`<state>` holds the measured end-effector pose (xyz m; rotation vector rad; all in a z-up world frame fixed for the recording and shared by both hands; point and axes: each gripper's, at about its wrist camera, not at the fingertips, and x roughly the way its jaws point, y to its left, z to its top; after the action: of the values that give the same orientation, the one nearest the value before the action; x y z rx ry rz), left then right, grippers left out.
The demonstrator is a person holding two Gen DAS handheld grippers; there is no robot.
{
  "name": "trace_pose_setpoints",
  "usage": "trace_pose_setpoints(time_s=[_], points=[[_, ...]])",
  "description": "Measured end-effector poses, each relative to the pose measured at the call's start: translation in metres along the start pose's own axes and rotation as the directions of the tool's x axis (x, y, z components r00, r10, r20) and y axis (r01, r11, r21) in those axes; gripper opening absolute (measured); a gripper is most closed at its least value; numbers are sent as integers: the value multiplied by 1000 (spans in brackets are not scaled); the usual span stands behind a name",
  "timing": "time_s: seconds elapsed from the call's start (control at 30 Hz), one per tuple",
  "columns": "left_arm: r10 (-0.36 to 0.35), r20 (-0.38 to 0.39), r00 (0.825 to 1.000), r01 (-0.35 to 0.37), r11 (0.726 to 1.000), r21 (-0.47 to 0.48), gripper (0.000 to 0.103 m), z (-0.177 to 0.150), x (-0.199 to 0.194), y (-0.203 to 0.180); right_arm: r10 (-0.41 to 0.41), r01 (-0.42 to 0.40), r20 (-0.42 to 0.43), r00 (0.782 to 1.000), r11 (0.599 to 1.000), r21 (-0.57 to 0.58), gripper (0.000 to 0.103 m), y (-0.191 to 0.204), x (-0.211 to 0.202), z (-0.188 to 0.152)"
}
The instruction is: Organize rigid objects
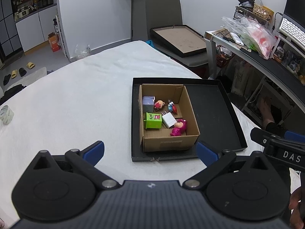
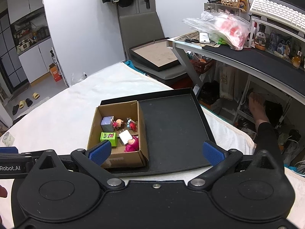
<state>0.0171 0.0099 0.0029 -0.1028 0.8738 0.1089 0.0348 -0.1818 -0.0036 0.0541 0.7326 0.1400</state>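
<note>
Ahead, cardboard box (image 1: 167, 118) (toys inside), beyond left claw (image 1: 150, 152)

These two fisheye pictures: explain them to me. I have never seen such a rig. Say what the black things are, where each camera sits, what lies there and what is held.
No robot here: a person holds a hand-held two-finger tool in each hand. Each picture comes from a camera on one tool, looking along its blue-padded fingers. The left tool and right tool are both open and hold nothing. On the white-covered surface lies a shallow black tray. In its left part stands a cardboard box with a green toy box, a white charger, a pink figure, a pale purple box and two small figurines. A tape roll lies far left.
</note>
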Motion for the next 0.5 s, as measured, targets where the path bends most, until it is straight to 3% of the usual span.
trace_pose_setpoints(time_s=[0.5], points=[[-1,4,1000,1,1000,-3,102,2,-2,4,2,-2,-2,1000,1000,-3,103,0,0,-1]])
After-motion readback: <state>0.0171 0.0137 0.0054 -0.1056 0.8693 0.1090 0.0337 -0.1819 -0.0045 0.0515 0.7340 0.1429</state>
